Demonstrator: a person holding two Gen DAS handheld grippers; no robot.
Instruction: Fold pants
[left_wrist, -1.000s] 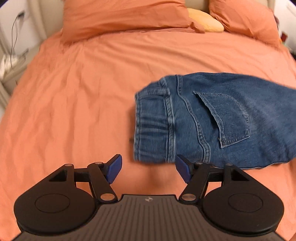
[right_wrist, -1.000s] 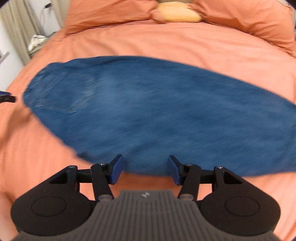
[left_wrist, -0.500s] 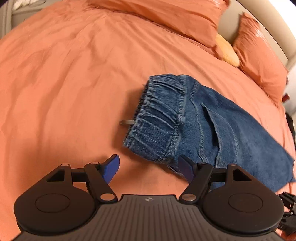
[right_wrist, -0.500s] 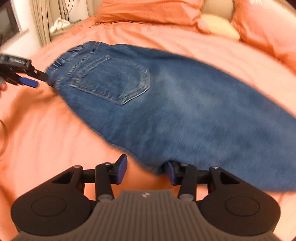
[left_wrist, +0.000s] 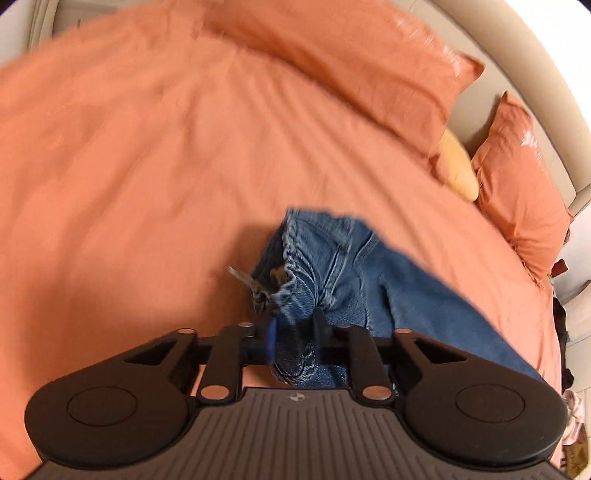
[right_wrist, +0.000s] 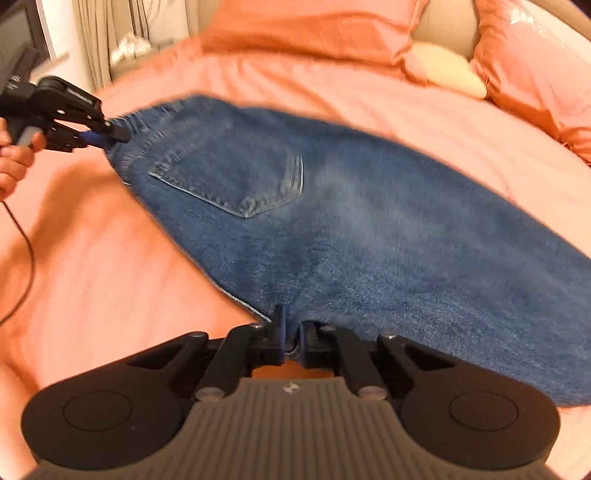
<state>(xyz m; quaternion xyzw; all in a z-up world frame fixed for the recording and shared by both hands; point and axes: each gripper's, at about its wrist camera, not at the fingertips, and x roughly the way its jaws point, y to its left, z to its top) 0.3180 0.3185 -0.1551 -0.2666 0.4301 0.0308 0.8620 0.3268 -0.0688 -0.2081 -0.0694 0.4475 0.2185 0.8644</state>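
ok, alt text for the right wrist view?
The right claw is shut on the near edge of blue jeans spread on an orange bed. At upper left, the left claw grips their waistband.

I see blue denim pants (right_wrist: 369, 229) with paler faded stitching round the back pocket (right_wrist: 236, 181) and a washed-out, lighter blue at the gathered waistband (left_wrist: 295, 258); the bed cover (left_wrist: 129, 166) under them is plain salmon-orange, as are both big pillows (left_wrist: 354, 62); a small cushion (left_wrist: 458, 170) between them is pale yellow; my left claw (left_wrist: 293, 343) and right claw (right_wrist: 291, 341) are matte black with blue pads (left_wrist: 270, 345); the headboard (left_wrist: 517, 74) is beige.
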